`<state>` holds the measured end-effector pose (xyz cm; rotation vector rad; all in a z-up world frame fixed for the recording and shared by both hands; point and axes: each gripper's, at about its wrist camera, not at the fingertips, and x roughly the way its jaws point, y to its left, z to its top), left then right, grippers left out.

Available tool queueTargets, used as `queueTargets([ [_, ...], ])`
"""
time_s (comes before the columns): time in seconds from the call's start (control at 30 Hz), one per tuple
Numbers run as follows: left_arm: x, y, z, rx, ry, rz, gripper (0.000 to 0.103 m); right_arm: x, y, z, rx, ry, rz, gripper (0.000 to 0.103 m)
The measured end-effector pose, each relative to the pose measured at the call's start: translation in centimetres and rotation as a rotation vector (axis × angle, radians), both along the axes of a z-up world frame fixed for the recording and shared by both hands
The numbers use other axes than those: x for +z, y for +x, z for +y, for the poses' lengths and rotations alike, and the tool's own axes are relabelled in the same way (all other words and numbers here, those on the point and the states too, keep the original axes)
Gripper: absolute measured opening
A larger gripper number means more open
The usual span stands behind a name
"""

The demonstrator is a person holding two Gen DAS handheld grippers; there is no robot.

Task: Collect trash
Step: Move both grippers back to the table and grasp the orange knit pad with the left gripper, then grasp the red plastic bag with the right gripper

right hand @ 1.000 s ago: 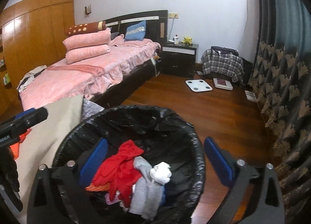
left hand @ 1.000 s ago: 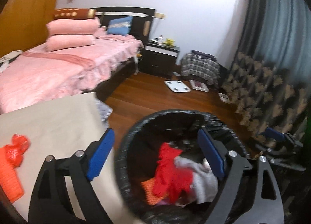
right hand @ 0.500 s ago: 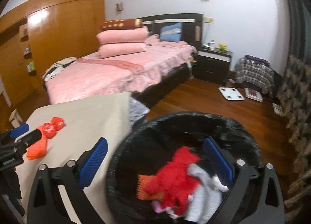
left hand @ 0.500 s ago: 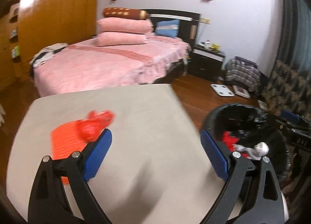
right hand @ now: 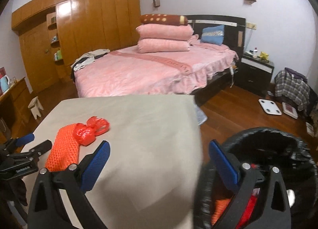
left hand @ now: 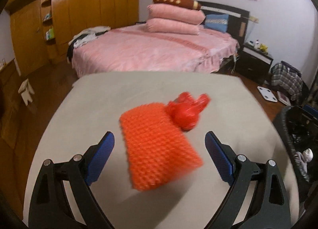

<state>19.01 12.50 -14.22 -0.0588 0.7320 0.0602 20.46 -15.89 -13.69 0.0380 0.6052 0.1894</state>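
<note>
Right now it's the reach-for-next-piece step: left gripper (left hand: 159, 150) hangs w/ jaws spread wide over the orange mesh pad (left hand: 159, 147) on the beige table (left hand: 95, 97), red crumpled bag (left hand: 185, 112) touching its 1 o'clock corner. Right gripper (right hand: 159, 161) is spread too, empty, bin (right hand: 264, 139) at its 3 o'clock. Next, prob.: drop, pinch the pad, carry to bin.

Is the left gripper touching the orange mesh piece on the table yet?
Apart. In the left wrist view the left gripper is open, and beige table shows between each finger and the orange mesh piece.
</note>
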Motion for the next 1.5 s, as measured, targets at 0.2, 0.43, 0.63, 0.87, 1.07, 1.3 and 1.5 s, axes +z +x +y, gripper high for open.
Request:
queueTargets([
  [0.2, -2.4, 2.1, 1.7, 0.026, -0.035, 0.058, 0.09, -1.9, 2.0, 2.7, 0.027, -0.022, 0.027, 0.097],
  [0.43, -4.5, 3.5, 1.8, 0.015, -0.069, 0.111, 0.084, -3.3, 3.4, 3.7, 0.04, -0.036, 0.055, 0.097],
  [0.63, -5.6, 4.1, 1.6, -0.01, -0.114, 0.153, 0.067, -4.0, 3.9, 4.2, 0.051, -0.039, 0.071, 0.097],
  [0.87, -5.5, 4.1, 0.7, -0.068, -0.136, 0.142, 0.029, -4.5, 3.9, 5.4, 0.066, -0.051, 0.083, 0.097],
  [1.07, -4.2, 3.2, 1.6, -0.041, -0.184, 0.099, 0.026, -4.4, 3.8, 6.3, 0.087, -0.062, 0.081, 0.097],
  [1.3, -2.6, 2.6, 3.3, -0.007, -0.134, 0.058, 0.026, -4.1, 4.4, 7.4, 0.11, -0.057, 0.072, 0.097],
  [1.5, -2.4, 2.8, 5.0, 0.031, -0.112, 0.052, 0.026, -3.7, 5.2, 9.8, 0.148, -0.05, 0.059, 0.097],
])
